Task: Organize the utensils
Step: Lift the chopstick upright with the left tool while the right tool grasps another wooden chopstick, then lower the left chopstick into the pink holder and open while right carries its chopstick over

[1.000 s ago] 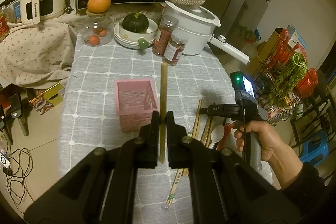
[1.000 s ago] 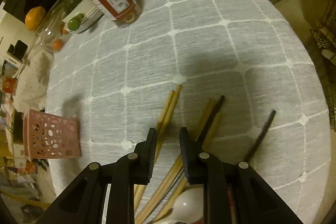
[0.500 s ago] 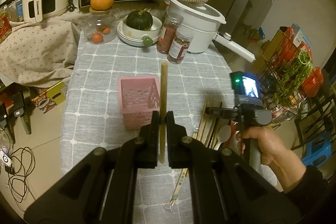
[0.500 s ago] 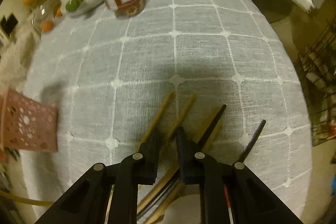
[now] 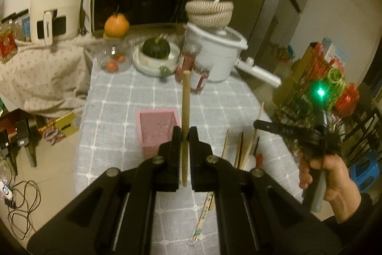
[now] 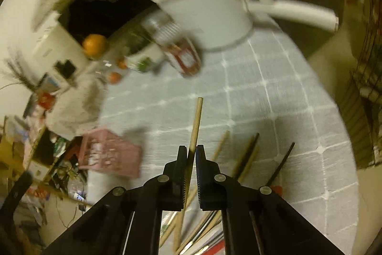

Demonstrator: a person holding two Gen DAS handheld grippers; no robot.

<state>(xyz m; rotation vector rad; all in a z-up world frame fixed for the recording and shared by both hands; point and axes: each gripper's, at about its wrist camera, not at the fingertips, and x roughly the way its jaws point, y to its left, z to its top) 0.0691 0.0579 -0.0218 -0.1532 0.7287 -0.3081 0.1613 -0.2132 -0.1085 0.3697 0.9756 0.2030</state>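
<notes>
My left gripper [image 5: 184, 135] is shut on a wooden chopstick [image 5: 185, 97] that points forward, above and just right of the pink perforated holder [image 5: 157, 128] on the grey checked tablecloth. My right gripper [image 6: 190, 154] is shut on another wooden chopstick [image 6: 196, 123], lifted off the cloth; it shows in the left wrist view too [image 5: 262, 124]. Several chopsticks [image 6: 241, 159] and a white spoon [image 5: 249, 161] lie on the cloth beneath. The pink holder [image 6: 109, 154] is to the left.
At the table's far end stand a white pot with a long handle [image 5: 214, 56], two spice jars [image 5: 193, 68], a bowl with a green squash [image 5: 156, 51] and a glass jar [image 5: 113, 59]. A wire rack [image 5: 320, 92] stands off the right edge.
My right gripper closed on a chopstick and lifted it off the pile, tilting up fast. My left gripper rose a little with its chopstick.
</notes>
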